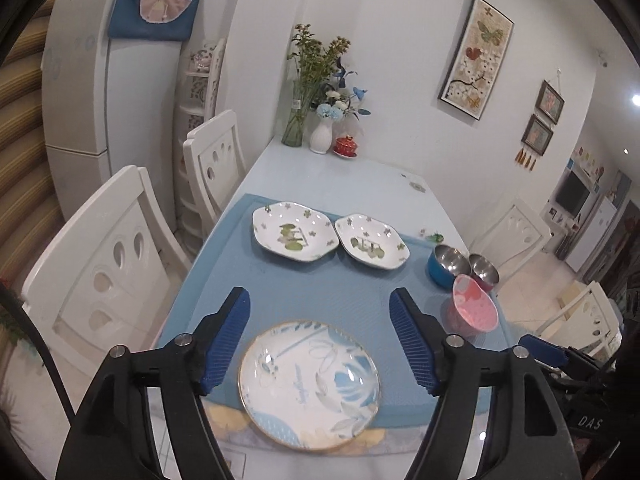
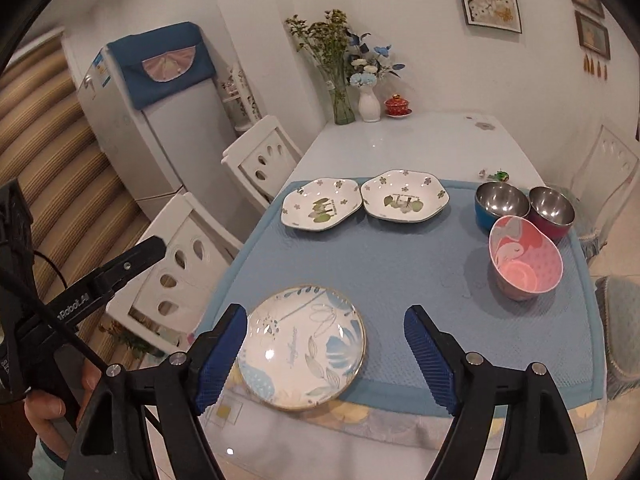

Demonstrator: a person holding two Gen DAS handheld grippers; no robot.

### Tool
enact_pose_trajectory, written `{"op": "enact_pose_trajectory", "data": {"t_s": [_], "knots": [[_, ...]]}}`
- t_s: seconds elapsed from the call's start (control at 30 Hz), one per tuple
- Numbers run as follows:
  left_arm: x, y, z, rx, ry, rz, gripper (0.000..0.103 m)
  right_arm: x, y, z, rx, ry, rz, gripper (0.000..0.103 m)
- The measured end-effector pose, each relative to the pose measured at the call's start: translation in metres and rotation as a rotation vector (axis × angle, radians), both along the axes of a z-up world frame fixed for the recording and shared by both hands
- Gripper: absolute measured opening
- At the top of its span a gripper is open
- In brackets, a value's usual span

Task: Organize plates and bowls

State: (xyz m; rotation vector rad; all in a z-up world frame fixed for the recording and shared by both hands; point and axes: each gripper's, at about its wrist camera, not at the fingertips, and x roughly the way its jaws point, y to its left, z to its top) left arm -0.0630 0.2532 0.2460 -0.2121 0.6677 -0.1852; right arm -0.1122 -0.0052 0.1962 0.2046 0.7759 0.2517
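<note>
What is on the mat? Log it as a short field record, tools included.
mat: blue mat on the table
plates: round blue-leaf plate at the near edge; two octagonal floral dishes side by side at the far edge
bowls: pink bowl, blue steel bowl, maroon steel bowl, clustered on the right
left tool: open, empty
right tool: open, empty

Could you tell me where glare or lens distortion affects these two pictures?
Left wrist view: ceiling-light glare on the round plate; fisheye bends the fridge; dark rim in the corners. Right wrist view: bright highlights inside the steel-lined bowls and on the glossy table; walls bow at the edges.
</note>
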Motion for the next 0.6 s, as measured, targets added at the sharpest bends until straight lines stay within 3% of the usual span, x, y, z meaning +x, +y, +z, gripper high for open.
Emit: {"op": "enact_pose_trajectory", "data": {"t_s": [0.13,0.3,0.6], "knots": [[0.041,0.017,-0.002,-0.01,0.018,-0.01,0.072,0.05,0.004,-0.006,0.075,0.04,-0.039,0.08],[0.099,0.037,-0.01,0.025,0.041,-0.051,0.072,0.127,0.02,-0.036,0.171,0.16,-0.092,0.08],[0.232,0.058,-0.07,0.054,0.167,-0.109,0.072,0.257,0.038,-0.118,0.279,0.372,-0.263,0.08]]}}
